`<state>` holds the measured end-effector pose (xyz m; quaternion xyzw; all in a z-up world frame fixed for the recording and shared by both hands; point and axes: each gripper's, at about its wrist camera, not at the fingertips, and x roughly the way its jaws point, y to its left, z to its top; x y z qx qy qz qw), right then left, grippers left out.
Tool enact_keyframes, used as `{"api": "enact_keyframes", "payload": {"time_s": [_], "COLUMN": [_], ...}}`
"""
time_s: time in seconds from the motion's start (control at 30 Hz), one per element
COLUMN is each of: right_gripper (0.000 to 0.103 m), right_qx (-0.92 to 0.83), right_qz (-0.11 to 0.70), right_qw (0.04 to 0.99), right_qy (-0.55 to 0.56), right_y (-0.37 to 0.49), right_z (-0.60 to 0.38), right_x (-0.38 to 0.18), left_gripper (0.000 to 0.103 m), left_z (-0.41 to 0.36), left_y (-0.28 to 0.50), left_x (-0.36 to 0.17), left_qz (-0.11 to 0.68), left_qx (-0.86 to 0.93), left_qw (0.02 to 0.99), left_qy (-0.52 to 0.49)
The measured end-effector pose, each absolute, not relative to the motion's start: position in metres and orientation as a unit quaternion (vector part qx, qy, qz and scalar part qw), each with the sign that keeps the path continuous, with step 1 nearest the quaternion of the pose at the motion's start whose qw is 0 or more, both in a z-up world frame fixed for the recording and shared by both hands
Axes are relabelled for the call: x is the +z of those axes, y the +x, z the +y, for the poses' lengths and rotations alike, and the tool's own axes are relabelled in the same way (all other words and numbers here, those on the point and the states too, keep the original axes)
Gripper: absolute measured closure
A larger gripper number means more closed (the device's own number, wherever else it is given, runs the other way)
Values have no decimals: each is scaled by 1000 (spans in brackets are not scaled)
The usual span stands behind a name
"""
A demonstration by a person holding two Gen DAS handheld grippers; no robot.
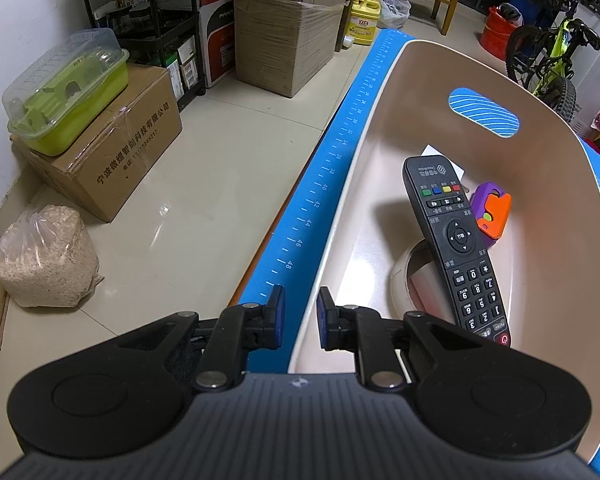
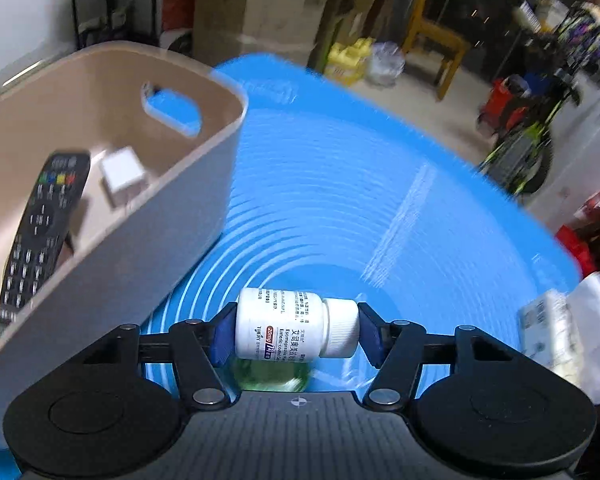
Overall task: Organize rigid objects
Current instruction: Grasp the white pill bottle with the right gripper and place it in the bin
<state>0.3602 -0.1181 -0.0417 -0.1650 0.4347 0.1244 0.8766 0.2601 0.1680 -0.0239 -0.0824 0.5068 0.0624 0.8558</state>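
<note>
Right tongs [image 2: 297, 330] clamped end to end on a white pill bottle [image 2: 284, 330], one pad against the base, the other against the ribbed cap. Bottle lying crosswise, long axis running from pad to pad, cap toward the right-hand pad. Held clear above the blue mat [image 2: 380, 200] covering the table, with a blurred green object [image 2: 268, 376] just beneath and behind the bottle; identity impossible to tell.

Ahead and to the left of the right tongs: the beige basket [image 2: 220, 168], its near wall close beside the left-hand pad, its rim higher than the bottle. Inside already: a black remote control [image 2: 40, 232] and a small white block [image 2: 122, 178]. To the right of the right tongs, at the frame edge, a white packet [image 2: 552, 320] lying on the mat.

Left tongs [image 1: 299, 316] parted and gripping nothing, hovering over the basket's near left rim [image 1: 332, 240], the remote [image 1: 456, 240] ahead and to the right of them, resting on a tape roll [image 1: 400, 276], with a purple and orange toy [image 1: 492, 212] just beyond.

Judgement: bottle destined for the basket, so the deciding relation is basket up and leftward of the right tongs. Right hand alone carrying the load; lift over the rim wanted first, then leftward travel toward the free floor beside the remote.
</note>
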Motion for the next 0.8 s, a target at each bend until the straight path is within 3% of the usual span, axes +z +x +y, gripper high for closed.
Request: {"api": "enact_keyframes", "payload": {"time_s": [0.27,0.43,0.63,0.8], "right_gripper": [38,38,38,38], "right_qx": [146,175,216,245], "right_qz": [323,292,299,354], "right_qw": [907,920,900,858], "right_qy": [-227,-192,-232,-279], "right_y": [340,347,363,374], "right_z": [-83,-60,-24,8], "right_x": [12,39,43,20], "left_gripper": [83,83,83,83], "left_z": [168,168,169,169], "left_y": [260,260,260,260], "left_x": [-24,-24,-24,-24], "left_qz": [507,507,507,507], "left_qx": [63,63,63,62], "left_qw": [856,856,856,856], "left_qy": [-81,-80,-80,-80]}}
